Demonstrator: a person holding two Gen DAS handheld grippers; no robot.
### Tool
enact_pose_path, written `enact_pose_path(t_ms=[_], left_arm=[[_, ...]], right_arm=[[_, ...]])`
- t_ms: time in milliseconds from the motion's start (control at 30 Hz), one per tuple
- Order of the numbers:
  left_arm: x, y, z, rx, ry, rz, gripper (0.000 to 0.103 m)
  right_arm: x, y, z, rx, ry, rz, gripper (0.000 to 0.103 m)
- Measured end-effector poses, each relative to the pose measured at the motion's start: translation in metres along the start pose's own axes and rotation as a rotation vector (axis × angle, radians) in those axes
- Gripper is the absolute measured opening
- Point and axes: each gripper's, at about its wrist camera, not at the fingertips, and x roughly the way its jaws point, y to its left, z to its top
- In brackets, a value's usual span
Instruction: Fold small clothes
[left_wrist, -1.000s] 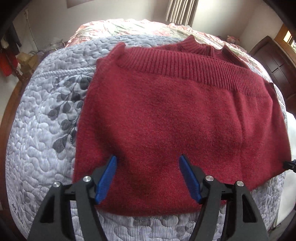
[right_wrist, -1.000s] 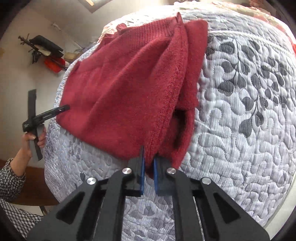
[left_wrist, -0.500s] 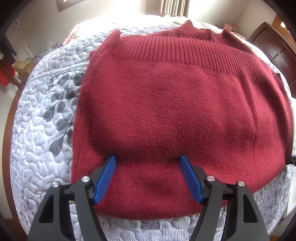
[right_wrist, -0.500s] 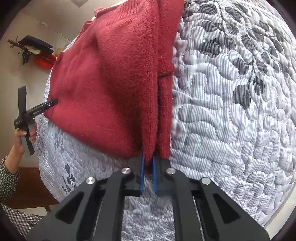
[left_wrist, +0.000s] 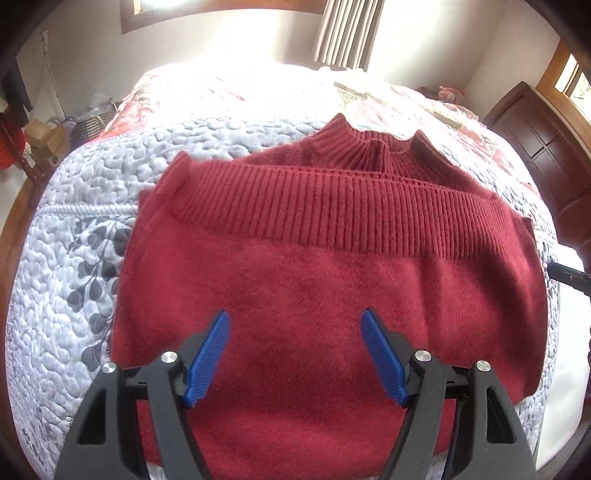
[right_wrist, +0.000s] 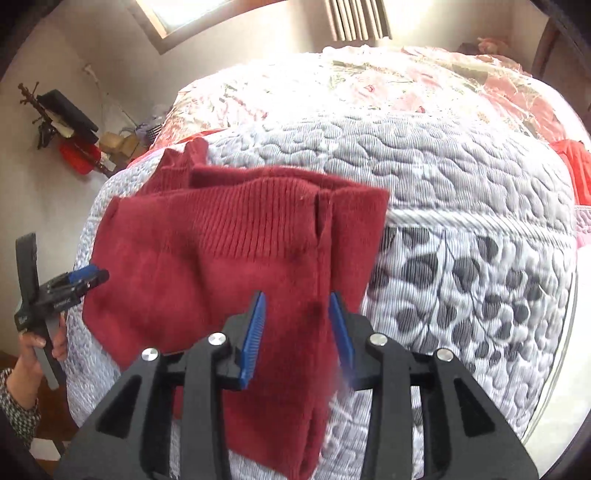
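A dark red knit sweater (left_wrist: 314, 280) lies folded on the quilted bed, its ribbed hem across the top and its collar (left_wrist: 369, 147) poking out behind. My left gripper (left_wrist: 295, 339) hovers open over the sweater's near edge, nothing between its blue pads. In the right wrist view the same sweater (right_wrist: 229, 258) spreads to the left. My right gripper (right_wrist: 297, 314) is open at its right side fold, with the cloth lying loose between the fingers. The left gripper (right_wrist: 86, 277) shows at the sweater's far left, held by a hand (right_wrist: 37, 343).
The grey-white quilt (left_wrist: 74, 258) with dark leaf print covers the bed; a pink floral cover (right_wrist: 406, 85) lies further back. A dark wooden cabinet (left_wrist: 535, 147) stands to the right. Clutter and a red bag (right_wrist: 79, 158) sit by the left wall.
My right gripper has opened and let go of the sweater's side fold, which now lies flat. Both grippers have pulled back and up a little; the left one stayed open.
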Motion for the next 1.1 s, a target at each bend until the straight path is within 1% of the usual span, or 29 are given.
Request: enact_pose_path(t_ms=[100, 167, 200, 233, 267, 300, 333, 400, 433, 500, 567, 633, 733, 800, 833, 933, 1000, 1100], left_arm=[[0.013, -0.003, 0.007, -0.021, 0.017, 0.000, 0.074], [0.022, -0.007, 0.008, -0.020, 0.034, 0.012, 0.074], [0.028, -0.007, 0.008, -0.019, 0.045, 0.018, 0.074], [0.031, -0.008, 0.006, -0.021, 0.055, 0.019, 0.074], [0.035, -0.007, 0.006, -0.025, 0.064, 0.020, 0.074], [0.038, -0.006, 0.005, -0.029, 0.071, 0.021, 0.074], [0.041, -0.005, 0.004, -0.032, 0.073, 0.023, 0.074], [0.042, -0.004, 0.004, -0.036, 0.071, 0.016, 0.075], [0.043, -0.003, 0.004, -0.037, 0.070, 0.012, 0.076], [0.045, -0.003, 0.004, -0.038, 0.070, 0.014, 0.077], [0.047, -0.001, 0.004, -0.045, 0.073, 0.009, 0.079], [0.049, 0.001, 0.004, -0.053, 0.073, 0.009, 0.082], [0.049, 0.000, 0.004, -0.046, 0.071, 0.014, 0.082], [0.046, 0.000, 0.003, -0.040, 0.074, 0.018, 0.082], [0.043, 0.000, 0.003, -0.042, 0.075, 0.018, 0.081], [0.031, -0.001, 0.002, -0.058, 0.064, -0.001, 0.081], [0.023, -0.004, -0.001, -0.065, 0.059, -0.007, 0.081], [0.014, -0.014, -0.008, -0.056, 0.043, -0.002, 0.081]], right_arm=[[0.024, -0.006, 0.018, 0.023, 0.023, -0.042, 0.037], [0.033, -0.012, 0.026, 0.042, 0.029, -0.036, 0.037], [0.037, -0.011, 0.027, 0.047, 0.030, -0.032, 0.035], [0.040, -0.010, 0.029, 0.048, 0.030, -0.028, 0.031], [0.042, -0.009, 0.032, 0.041, 0.032, -0.021, 0.015], [0.043, -0.005, 0.034, 0.033, 0.034, -0.012, 0.008], [0.041, -0.004, 0.036, 0.027, 0.027, -0.005, 0.008], [0.032, -0.003, 0.038, 0.017, -0.005, -0.019, 0.007], [0.029, -0.007, 0.039, 0.030, -0.015, -0.040, 0.007], [0.029, -0.016, 0.037, 0.070, -0.013, -0.042, 0.006], [0.038, -0.023, 0.033, 0.090, 0.005, -0.055, 0.006], [0.048, -0.024, 0.030, 0.107, 0.014, -0.042, 0.007], [0.041, -0.026, 0.027, 0.144, -0.019, 0.016, 0.013], [0.029, -0.022, 0.022, 0.136, -0.032, 0.022, 0.019], [0.021, -0.019, 0.016, 0.121, -0.032, 0.016, 0.022], [0.004, -0.008, -0.005, 0.072, -0.012, -0.003, 0.024], [-0.003, -0.001, -0.025, 0.049, 0.018, -0.022, 0.030], [-0.005, 0.007, -0.055, 0.020, 0.066, -0.032, 0.030]])
